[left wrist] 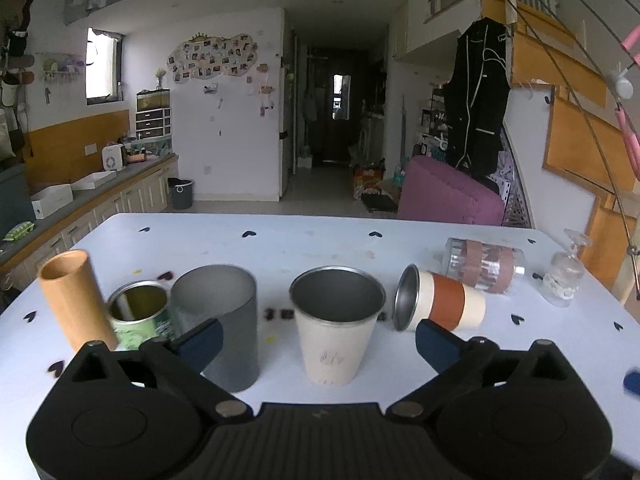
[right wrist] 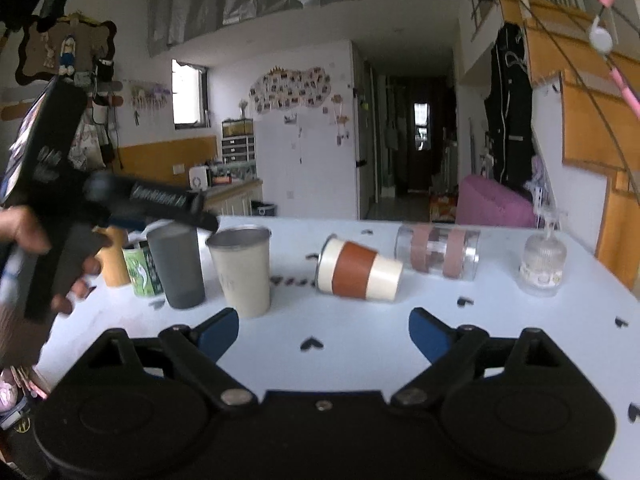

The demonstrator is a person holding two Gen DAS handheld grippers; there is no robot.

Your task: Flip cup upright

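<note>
A cream cup with a brown band [left wrist: 440, 300] lies on its side on the white table [left wrist: 312, 248], mouth to the left; it also shows in the right wrist view [right wrist: 360, 270]. A clear cup with pink bands [left wrist: 484, 266] lies on its side behind it, also in the right wrist view [right wrist: 438, 252]. A cream metal cup [left wrist: 334, 328] stands upright between my left gripper's fingers; it shows in the right wrist view [right wrist: 244, 272] too. My left gripper [left wrist: 316, 340] is open and empty. My right gripper [right wrist: 324, 332] is open and empty, in front of the lying cup.
Upright at the left stand a grey cup [left wrist: 224, 320], a green tin [left wrist: 140, 316] and a wooden tube [left wrist: 76, 300]. An upside-down stemmed glass [left wrist: 564, 276] stands at the right. The hand-held left gripper body [right wrist: 60, 220] shows at the left of the right wrist view.
</note>
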